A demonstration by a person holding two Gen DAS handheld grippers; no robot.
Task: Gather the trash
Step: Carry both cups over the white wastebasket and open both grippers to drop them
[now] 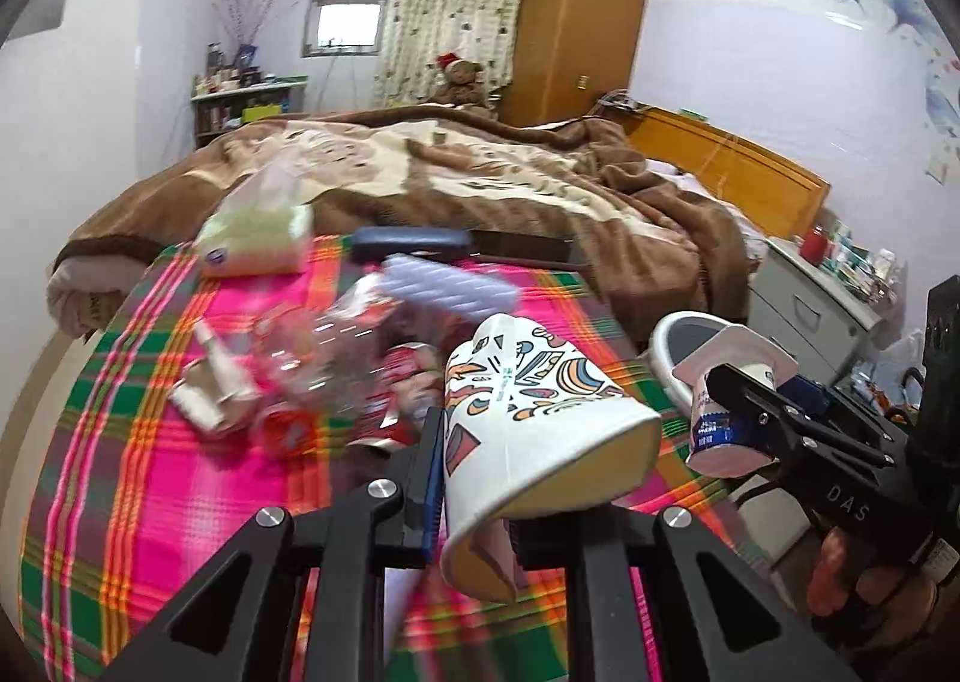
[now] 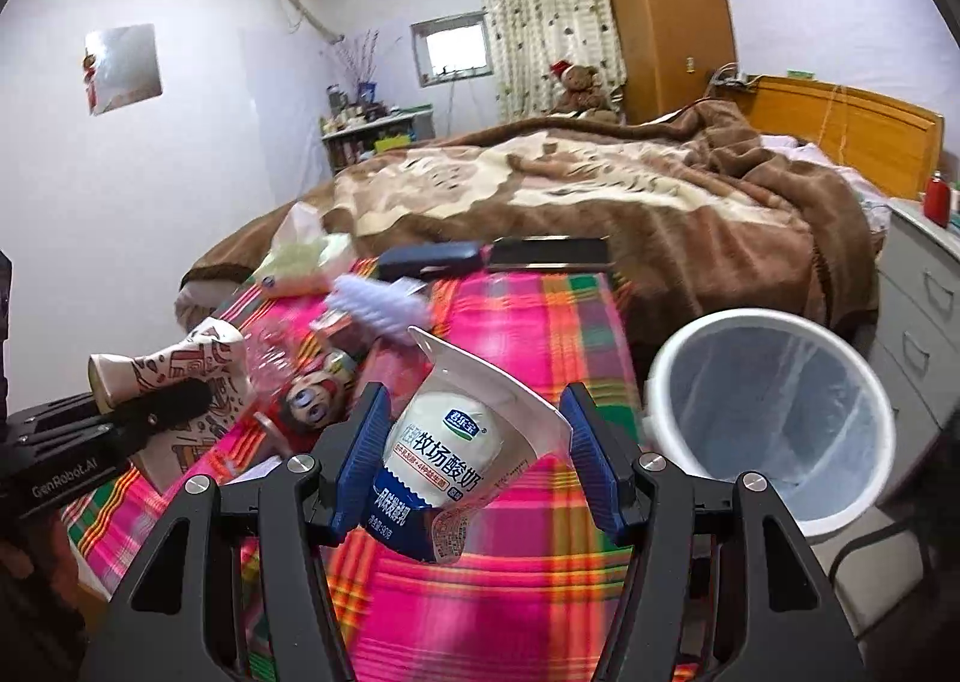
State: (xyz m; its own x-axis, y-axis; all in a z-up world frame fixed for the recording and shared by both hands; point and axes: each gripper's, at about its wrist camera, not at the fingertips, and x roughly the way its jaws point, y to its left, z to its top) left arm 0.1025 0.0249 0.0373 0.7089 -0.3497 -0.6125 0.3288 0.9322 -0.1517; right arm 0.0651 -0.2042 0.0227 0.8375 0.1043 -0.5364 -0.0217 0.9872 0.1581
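My left gripper [image 1: 474,478] is shut on a crushed patterned paper cup [image 1: 528,424] and holds it above the plaid tablecloth [image 1: 150,442]. The cup also shows in the right wrist view [image 2: 180,376]. My right gripper [image 2: 474,460] is shut on a white and blue yogurt cup [image 2: 456,460], lifted over the table; it also shows in the left wrist view [image 1: 720,412]. A white trash bin [image 2: 774,418] with a clear liner stands right of the table, beside the right gripper.
On the table lie a clear plastic bottle [image 1: 318,352], crushed red cans [image 1: 396,400], white paper scraps [image 1: 204,388], a tissue pack [image 1: 258,238], a white brush [image 2: 384,304], a dark case [image 2: 432,259]. Behind is a bed with a brown blanket [image 2: 600,190]. Grey drawers [image 2: 924,310] stand right.
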